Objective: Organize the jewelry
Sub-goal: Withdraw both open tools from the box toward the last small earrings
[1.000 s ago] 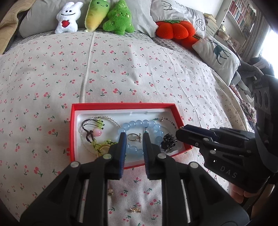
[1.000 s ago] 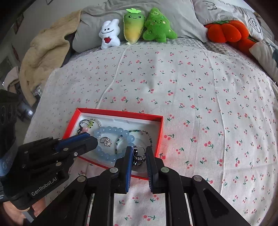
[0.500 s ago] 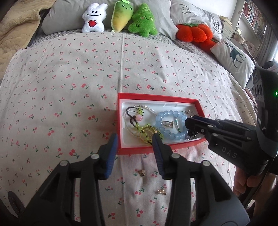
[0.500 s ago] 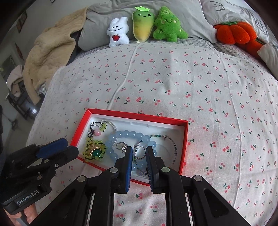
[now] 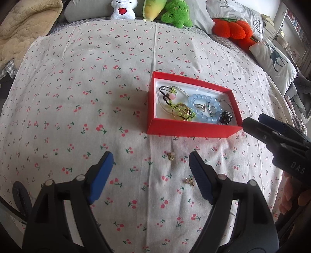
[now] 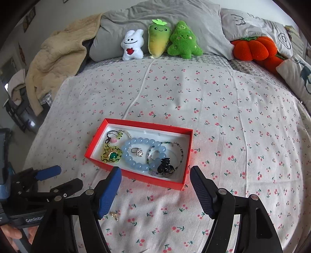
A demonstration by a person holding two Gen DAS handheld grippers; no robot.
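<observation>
A red box (image 5: 190, 128) with a white lining lies on the cherry-print bedsheet. In it are a blue bead bracelet (image 6: 144, 142), a ring (image 6: 138, 151), a green pendant (image 6: 112, 154) and a black hair claw (image 6: 165, 168). Two small gold earrings (image 5: 171, 155) (image 5: 190, 181) lie on the sheet in front of the box. My left gripper (image 5: 150, 157) hovers over them, its jaws opening with nothing gripped. My right gripper (image 6: 155, 171) hangs before the box's near edge, its jaws also opening and empty. Each gripper shows in the other's view: right gripper (image 5: 252, 124), left gripper (image 6: 66, 176).
Plush toys (image 6: 159, 40), grey pillows (image 6: 175, 11) and an orange pumpkin cushion (image 6: 252, 48) line the head of the bed. A beige blanket (image 6: 58, 56) is heaped at the far left. A deer-print pillow (image 5: 272, 58) lies at the right edge.
Both grippers went from nearly shut over the box to wide open and drew back from it. The left one slid left, so the box now sits right of its fingers.
</observation>
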